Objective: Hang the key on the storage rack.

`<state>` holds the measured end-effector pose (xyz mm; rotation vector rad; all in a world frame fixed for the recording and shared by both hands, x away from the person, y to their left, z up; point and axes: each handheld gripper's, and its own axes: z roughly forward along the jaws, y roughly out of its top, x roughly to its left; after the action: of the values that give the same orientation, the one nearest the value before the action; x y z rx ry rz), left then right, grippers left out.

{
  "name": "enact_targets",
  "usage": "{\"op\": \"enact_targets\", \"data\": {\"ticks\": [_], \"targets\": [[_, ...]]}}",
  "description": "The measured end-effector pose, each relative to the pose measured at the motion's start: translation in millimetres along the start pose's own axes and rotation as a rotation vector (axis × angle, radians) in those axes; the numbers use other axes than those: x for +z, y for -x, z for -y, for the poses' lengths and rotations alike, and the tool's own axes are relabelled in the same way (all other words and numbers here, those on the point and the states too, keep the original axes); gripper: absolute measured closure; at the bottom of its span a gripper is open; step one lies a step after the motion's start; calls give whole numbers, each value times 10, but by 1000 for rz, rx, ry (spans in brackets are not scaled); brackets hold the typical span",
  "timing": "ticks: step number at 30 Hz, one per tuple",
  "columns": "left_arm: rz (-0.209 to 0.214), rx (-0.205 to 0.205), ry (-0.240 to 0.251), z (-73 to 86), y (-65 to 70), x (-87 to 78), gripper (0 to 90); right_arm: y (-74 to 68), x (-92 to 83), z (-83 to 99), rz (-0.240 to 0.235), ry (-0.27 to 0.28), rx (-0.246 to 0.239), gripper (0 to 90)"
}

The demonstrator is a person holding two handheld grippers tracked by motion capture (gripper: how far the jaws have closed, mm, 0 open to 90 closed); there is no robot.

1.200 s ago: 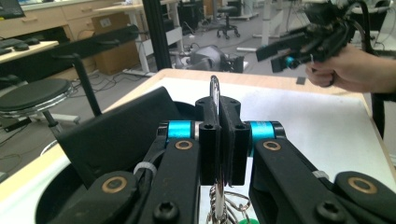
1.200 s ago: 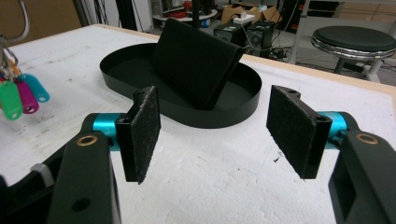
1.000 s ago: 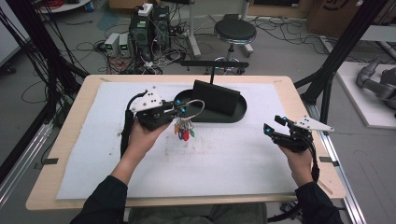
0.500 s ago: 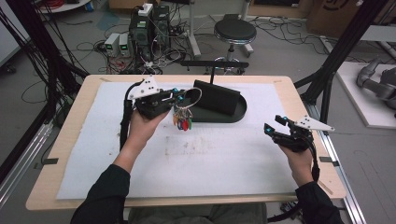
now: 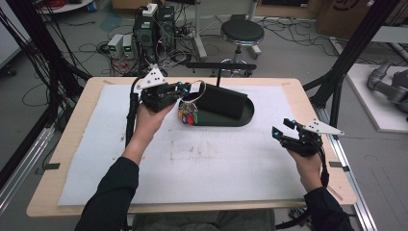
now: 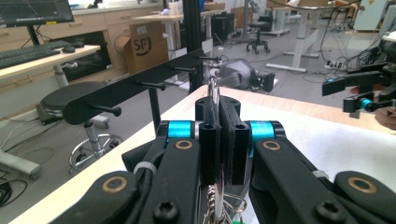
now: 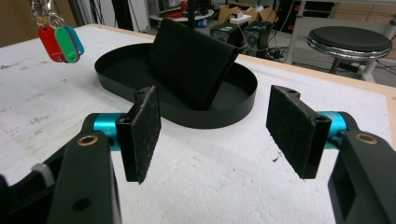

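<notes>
Keys (image 5: 188,115) hang from my left gripper (image 5: 182,91), jaws clamped on the ring (image 5: 196,90), upper centre of frame. I should slide it level onto a peg (image 6: 103,109). Right gripper (image 5: 283,130) waits open.

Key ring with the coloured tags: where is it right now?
In the high view the key ring hangs from the shut left gripper, over the left end of the black tray, near the hook rack.
</notes>
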<state>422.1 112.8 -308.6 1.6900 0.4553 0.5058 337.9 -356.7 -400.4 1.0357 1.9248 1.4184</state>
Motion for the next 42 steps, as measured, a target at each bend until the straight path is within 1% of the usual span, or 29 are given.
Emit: {"op": "enact_targets", "data": {"ticks": [7, 10, 18, 22, 26, 37, 42], "targets": [[-16, 2, -9, -67, -82, 100, 863, 1, 1, 0, -3, 1, 0, 359], [-24, -3, -7, -73, -115, 136, 863, 1, 0, -1, -4, 1, 0, 359], [-50, -9, -24, -66, -186, 239, 863, 2, 0, 0, -2, 2, 0, 359], [-60, -18, -21, -45, -212, 274, 863, 10, -7, -1, 0, 6, 4, 359], [-73, -28, -29, -5, -248, 309, 863, 9, -6, -2, 0, 7, 4, 359], [-105, -56, -33, 49, -362, 357, 863, 12, -4, -1, -2, 6, 4, 359], [-115, -63, -45, 69, -403, 393, 863, 12, -4, -1, -3, 7, 1, 359]]}}
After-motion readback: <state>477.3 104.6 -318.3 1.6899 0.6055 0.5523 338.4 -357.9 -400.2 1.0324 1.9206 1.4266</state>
